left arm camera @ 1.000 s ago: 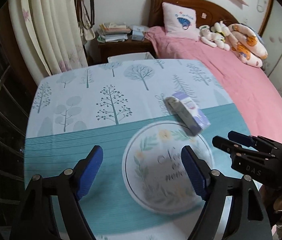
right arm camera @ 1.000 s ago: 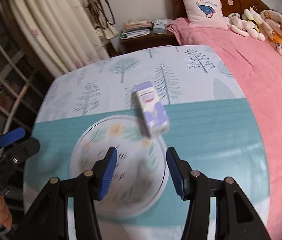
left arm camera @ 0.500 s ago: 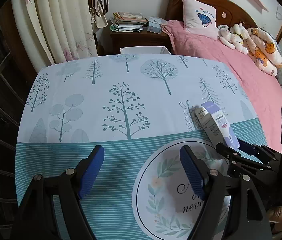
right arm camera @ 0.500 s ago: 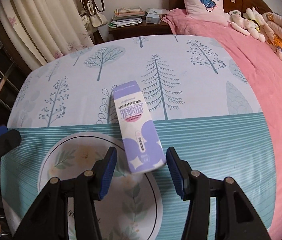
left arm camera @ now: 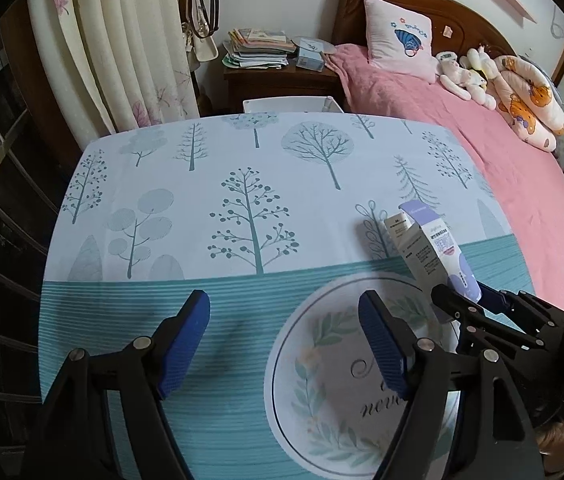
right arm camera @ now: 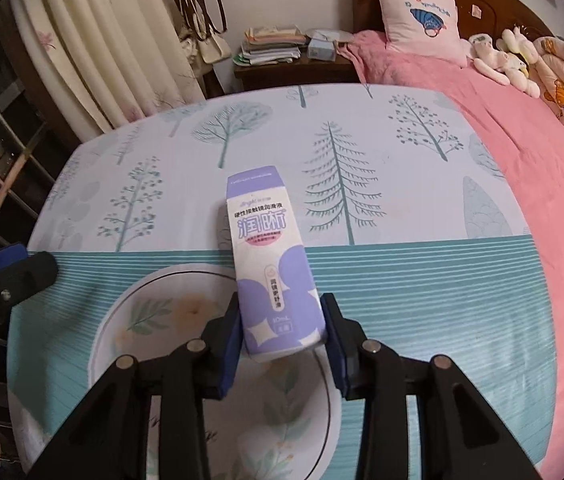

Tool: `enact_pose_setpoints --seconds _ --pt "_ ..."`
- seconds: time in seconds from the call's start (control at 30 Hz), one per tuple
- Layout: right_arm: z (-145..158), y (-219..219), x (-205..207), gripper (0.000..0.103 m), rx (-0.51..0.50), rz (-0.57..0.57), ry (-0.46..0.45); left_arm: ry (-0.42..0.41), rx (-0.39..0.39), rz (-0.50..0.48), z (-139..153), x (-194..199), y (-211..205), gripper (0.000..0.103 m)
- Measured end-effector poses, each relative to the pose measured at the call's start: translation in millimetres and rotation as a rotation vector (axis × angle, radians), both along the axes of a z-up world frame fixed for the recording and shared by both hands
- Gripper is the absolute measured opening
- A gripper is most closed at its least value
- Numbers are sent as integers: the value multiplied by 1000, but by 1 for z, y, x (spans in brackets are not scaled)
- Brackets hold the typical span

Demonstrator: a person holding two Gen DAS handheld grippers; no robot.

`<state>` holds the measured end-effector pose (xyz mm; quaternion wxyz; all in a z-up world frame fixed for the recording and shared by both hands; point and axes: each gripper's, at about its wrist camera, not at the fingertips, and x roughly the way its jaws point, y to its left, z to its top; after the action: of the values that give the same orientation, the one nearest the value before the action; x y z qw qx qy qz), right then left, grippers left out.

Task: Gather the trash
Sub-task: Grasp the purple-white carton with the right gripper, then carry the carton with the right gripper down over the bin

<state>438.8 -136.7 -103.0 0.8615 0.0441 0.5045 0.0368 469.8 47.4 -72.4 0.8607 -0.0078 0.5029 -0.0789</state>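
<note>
A white and purple carton box (right arm camera: 272,264) with Chinese print lies at the edge of the round floral motif on the tree-print tablecloth (right arm camera: 402,184). My right gripper (right arm camera: 282,334) is shut on the near end of the box, both blue pads against its sides. The box also shows in the left wrist view (left arm camera: 430,252), its far end tilted up, held by the right gripper (left arm camera: 466,304). My left gripper (left arm camera: 284,344) is open and empty, hovering over the teal striped band to the left of the box.
A bed with a pink blanket (left arm camera: 482,140), a pillow and plush toys runs along the table's right side. A wooden nightstand (left arm camera: 278,76) with stacked books and a white bin (left arm camera: 290,104) stand behind the table. Curtains (left arm camera: 122,40) hang at the back left.
My right gripper moved forward and closed its jaws on the box, lifting the box's far end. My left gripper stayed open and shifted slightly.
</note>
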Motion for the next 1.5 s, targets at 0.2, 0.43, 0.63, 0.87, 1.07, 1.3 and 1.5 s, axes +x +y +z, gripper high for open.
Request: enact_pose_setpoints --seconds 0.2,0.43,0.63,0.87,1.07,1.3,1.5 --pt "28 1 -38 37 39 28 -43 -9 -8 -1 18 -34 -3 75" --pt "64 -4 -104 37 79 69 -89 -25 -24 10 47 -101 -9 75" --pt "90 -15 -174 37 93 108 -132 -65 -17 1 74 -172 -24 75" --pt "110 -33 -258 37 105 151 -166 -120 8 -11 100 -257 -44 75" --pt "122 -48 -324 37 102 208 -191 -135 1 13 107 -331 -55 75" --pt "117 -59 -389 37 105 286 -153 -95 -17 50 97 -409 -64 75" --pt "99 -65 -434 37 144 307 -105 -49 13 22 81 -453 -68 75"
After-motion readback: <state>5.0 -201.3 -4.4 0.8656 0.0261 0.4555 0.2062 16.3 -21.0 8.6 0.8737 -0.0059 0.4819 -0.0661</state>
